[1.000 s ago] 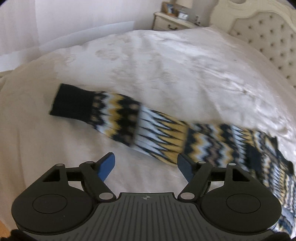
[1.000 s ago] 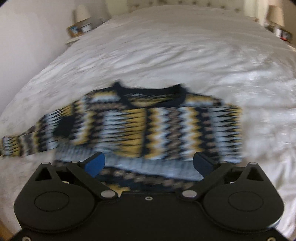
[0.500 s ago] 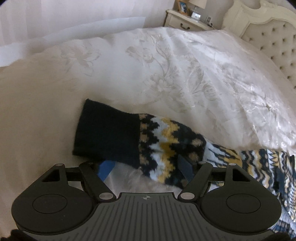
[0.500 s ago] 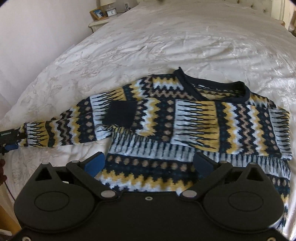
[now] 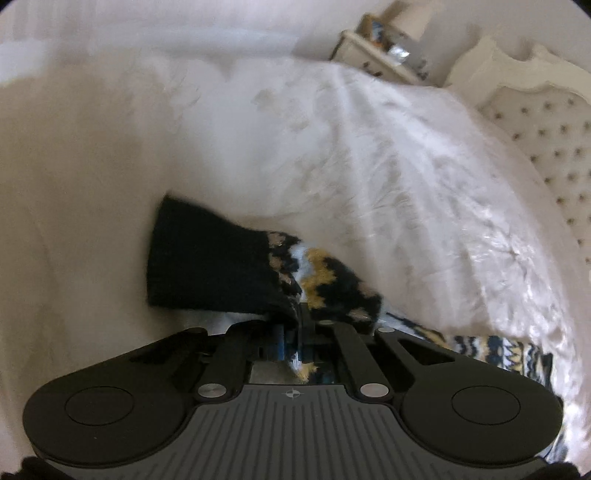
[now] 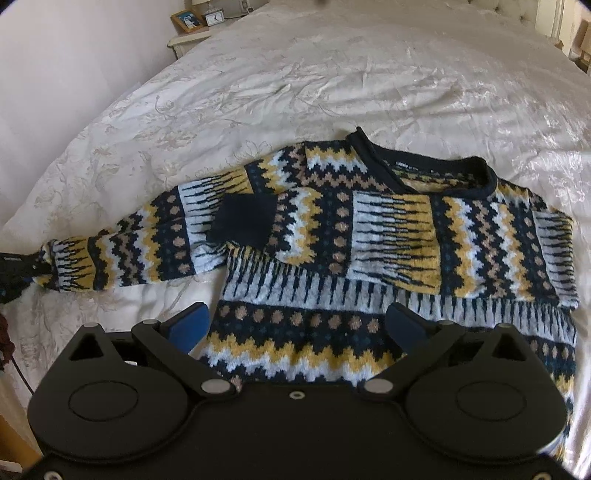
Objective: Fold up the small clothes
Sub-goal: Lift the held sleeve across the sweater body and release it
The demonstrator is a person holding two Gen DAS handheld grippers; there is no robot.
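Observation:
A navy, yellow and white patterned sweater lies flat on the white bed. Its right sleeve is folded across the chest, the dark cuff resting on the body. Its left sleeve stretches out to the left. My left gripper is shut on that sleeve just behind its navy cuff; it shows as a dark shape at the left edge of the right wrist view. My right gripper is open and empty, hovering over the sweater's hem.
The white embroidered bedspread covers the bed. A tufted headboard stands at the far right. A nightstand with a photo frame and a clock stands beside the bed by the wall.
My left gripper moved onto the sleeve near the cuff and shut on it. My right gripper stayed open and shifted slightly over the hem.

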